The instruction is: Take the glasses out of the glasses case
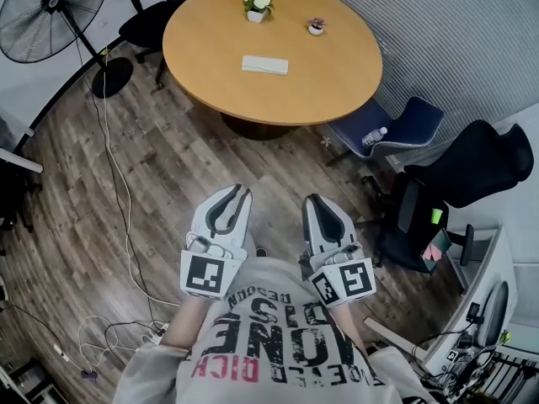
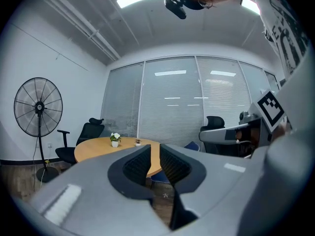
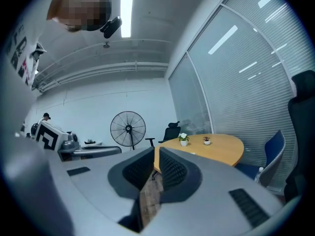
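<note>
**Q:** Nearest first: the tongs?
**A:** My left gripper [image 1: 239, 192] stands slightly parted and empty. My right gripper [image 1: 314, 199] is clenched on nothing.

**Q:** And the hazard?
**A:** The glasses case [image 1: 264, 65] lies well ahead of both on the table [image 1: 345, 82]. Arriving clenched, my right would likely shove it.

Round wooden table [image 1: 337, 74]; floor fan [image 1: 52, 2]; blue chair [image 1: 421, 120] holding bottle [image 1: 375, 135].

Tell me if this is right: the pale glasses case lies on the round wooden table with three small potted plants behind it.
Not quite: the head view shows two small potted plants, not three, a white-flowered plant and a smaller plant. The rest holds: the pale glasses case lies on the round wooden table with them behind it.
</note>
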{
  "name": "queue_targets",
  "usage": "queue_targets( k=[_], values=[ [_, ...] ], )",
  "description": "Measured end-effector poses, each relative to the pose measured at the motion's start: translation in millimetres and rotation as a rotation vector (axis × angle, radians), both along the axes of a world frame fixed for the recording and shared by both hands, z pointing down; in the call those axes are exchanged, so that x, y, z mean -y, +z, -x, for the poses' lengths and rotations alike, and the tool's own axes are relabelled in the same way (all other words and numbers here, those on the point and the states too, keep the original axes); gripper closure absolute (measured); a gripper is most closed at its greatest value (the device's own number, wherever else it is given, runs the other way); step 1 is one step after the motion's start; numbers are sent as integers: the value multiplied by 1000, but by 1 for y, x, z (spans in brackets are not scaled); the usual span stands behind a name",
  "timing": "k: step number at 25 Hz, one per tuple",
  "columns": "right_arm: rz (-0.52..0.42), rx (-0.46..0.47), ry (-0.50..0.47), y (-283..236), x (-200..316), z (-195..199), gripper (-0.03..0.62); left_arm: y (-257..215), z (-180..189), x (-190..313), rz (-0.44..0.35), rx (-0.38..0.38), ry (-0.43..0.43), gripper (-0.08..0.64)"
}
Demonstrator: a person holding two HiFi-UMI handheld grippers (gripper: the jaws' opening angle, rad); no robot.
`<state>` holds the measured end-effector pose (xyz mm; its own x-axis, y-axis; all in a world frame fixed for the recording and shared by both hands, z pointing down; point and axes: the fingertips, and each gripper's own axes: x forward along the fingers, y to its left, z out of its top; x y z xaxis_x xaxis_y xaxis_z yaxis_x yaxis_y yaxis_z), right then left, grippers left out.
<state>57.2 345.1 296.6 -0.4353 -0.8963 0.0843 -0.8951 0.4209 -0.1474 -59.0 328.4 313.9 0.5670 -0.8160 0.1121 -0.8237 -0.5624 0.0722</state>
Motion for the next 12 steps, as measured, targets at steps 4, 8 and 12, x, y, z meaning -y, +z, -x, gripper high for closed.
queue_targets(
  k=[4, 8, 12],
  values=[
    [-2, 4, 16, -8, 40, 9, 571, -7, 7, 43, -42, 22, 42, 496],
    [-4, 8, 37, -16, 76, 21, 571, -19, 15, 83, -46, 13, 72, 497],
    [1, 13, 55, -18, 101, 32, 571, -23, 23, 111, -26, -5, 83, 497]
  ],
)
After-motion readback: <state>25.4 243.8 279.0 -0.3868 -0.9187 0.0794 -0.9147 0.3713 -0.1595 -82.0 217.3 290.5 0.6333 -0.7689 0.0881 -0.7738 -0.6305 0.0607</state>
